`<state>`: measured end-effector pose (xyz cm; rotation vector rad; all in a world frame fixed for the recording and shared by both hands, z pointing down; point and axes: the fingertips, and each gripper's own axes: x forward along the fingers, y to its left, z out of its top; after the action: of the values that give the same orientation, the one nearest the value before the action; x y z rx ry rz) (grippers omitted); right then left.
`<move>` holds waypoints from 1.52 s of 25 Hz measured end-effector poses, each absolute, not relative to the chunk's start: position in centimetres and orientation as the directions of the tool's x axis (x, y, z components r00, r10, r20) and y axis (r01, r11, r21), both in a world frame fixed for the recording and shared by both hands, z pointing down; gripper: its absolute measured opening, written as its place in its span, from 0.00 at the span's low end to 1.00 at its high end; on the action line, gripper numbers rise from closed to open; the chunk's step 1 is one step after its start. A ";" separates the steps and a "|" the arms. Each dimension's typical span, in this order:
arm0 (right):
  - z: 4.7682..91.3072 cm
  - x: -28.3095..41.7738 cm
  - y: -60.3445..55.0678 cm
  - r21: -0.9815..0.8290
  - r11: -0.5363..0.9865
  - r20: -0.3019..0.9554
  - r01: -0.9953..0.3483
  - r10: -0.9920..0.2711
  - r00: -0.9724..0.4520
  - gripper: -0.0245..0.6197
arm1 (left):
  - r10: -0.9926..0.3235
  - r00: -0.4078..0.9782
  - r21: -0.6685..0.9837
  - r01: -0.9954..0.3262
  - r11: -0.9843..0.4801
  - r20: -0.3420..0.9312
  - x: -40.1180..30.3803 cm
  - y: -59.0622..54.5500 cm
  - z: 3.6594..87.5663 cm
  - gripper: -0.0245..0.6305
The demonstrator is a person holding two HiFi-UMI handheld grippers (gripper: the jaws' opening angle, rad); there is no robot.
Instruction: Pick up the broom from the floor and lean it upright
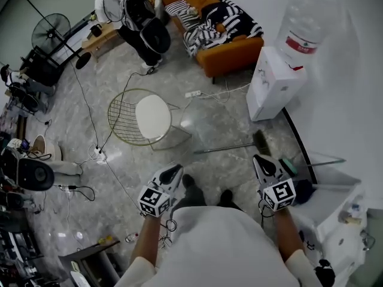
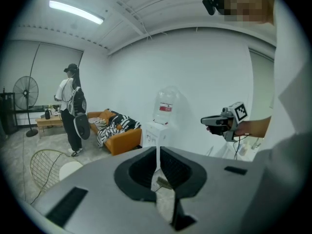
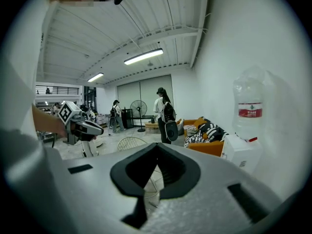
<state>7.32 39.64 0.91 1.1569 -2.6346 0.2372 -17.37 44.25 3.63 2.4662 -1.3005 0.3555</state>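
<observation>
- Marble floor (image 1: 203, 121): broom (image 1: 227, 147) is laid flat ahead, near the water dispenser (image 1: 272, 82).
- Left gripper (image 1: 173, 171) and right gripper (image 1: 259, 162) are held closed, empty.
- Jaws should be opened, then lowered over the handle.

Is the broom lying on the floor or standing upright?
Lying down. The broom stretches flat across the floor in the head view, its bristle end near the water dispenser.
</observation>
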 end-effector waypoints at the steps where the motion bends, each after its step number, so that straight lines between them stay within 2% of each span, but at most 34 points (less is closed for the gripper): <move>1: 1.0 6.8 39.4 -0.037 0.670 0.302 -0.741 -0.700 -0.647 0.04 | -0.743 0.559 0.171 -0.826 -0.537 0.368 -17.8 43.7 3.9 0.07; 6: 1.0 4.2 36.7 -0.018 0.625 0.312 -0.780 -0.738 -0.598 0.04 | -0.711 0.585 0.094 -0.794 -0.601 0.391 -20.9 40.7 5.3 0.07; 10: 1.3 0.9 34.8 -0.021 0.587 0.319 -0.809 -0.763 -0.562 0.04 | -0.672 0.633 0.095 -0.751 -0.654 0.384 -23.6 38.2 6.1 0.07; 14: 1.6 -2.4 32.9 -0.055 0.535 0.324 -0.843 -0.789 -0.522 0.04 | -0.660 0.640 0.008 -0.720 -0.694 0.393 -27.0 35.6 7.3 0.07; 20: 2.3 -6.7 31.3 -0.018 0.499 0.359 -0.866 -0.806 -0.471 0.04 | -0.578 0.718 0.061 -0.645 -0.761 0.387 -30.5 32.4 8.6 0.07; 27: 4.2 -8.3 30.9 0.001 0.454 0.415 -0.891 -0.811 -0.413 0.04 | -0.503 0.775 0.130 -0.584 -0.801 0.381 -32.0 29.4 10.3 0.07; 38: 6.9 -7.5 27.2 -0.002 0.509 0.467 -0.860 -0.760 -0.451 0.04 | -0.463 0.789 0.180 -0.565 -0.805 0.402 -28.9 26.1 13.1 0.07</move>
<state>-7.50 27.20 6.86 1.3368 -2.3464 0.3343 -28.87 26.07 13.15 2.6889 -0.7917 0.4952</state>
